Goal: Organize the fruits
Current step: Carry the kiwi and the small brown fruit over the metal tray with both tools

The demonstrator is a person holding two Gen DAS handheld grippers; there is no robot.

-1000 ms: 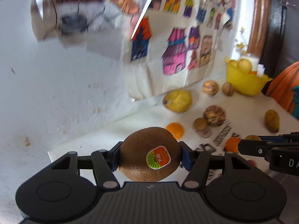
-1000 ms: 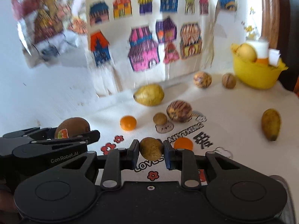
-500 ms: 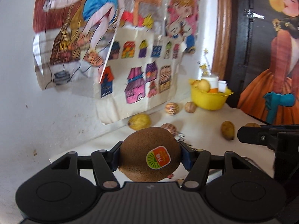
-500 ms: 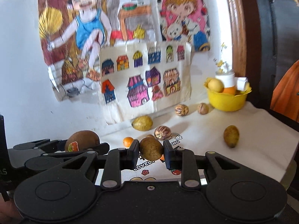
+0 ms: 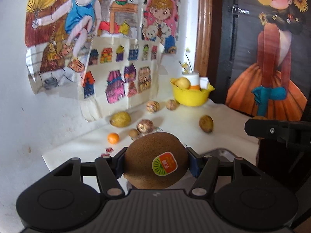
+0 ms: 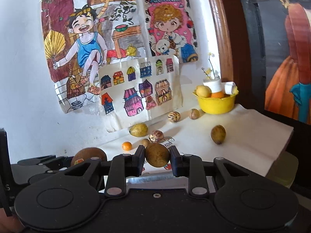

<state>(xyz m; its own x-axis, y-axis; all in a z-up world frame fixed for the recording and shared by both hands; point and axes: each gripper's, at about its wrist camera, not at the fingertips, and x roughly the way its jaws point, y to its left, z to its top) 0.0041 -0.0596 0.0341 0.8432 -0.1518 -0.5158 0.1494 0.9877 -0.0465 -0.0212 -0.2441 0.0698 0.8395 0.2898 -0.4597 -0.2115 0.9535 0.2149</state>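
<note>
A white cloth-covered table (image 6: 252,136) against a white wall hung with coloured children's drawings (image 6: 108,44) carries the work, which looks only partly done. At its far corner a round yellow plastic bowl (image 6: 216,103) already holds a pale yellow fruit, an orange one and some white packets. The left tool (image 5: 155,161) pinches a large brown fuzzy kiwi with a green-and-orange sticker (image 5: 153,159) between its pads, lifted clear above the near edge of the table. The right tool (image 6: 157,155), its pads drawn close, grips a smaller brown-speckled round fruit (image 6: 157,155), likewise off the cloth. Left loose on the cloth are a yellow-green oval fruit (image 6: 138,129), a brownish oval fruit (image 6: 218,134), two striped brown round fruits (image 6: 174,116), a walnut-like one (image 6: 194,114), a small tan one and a small orange citrus (image 6: 127,146), so most of the sorting appears to remain
</note>
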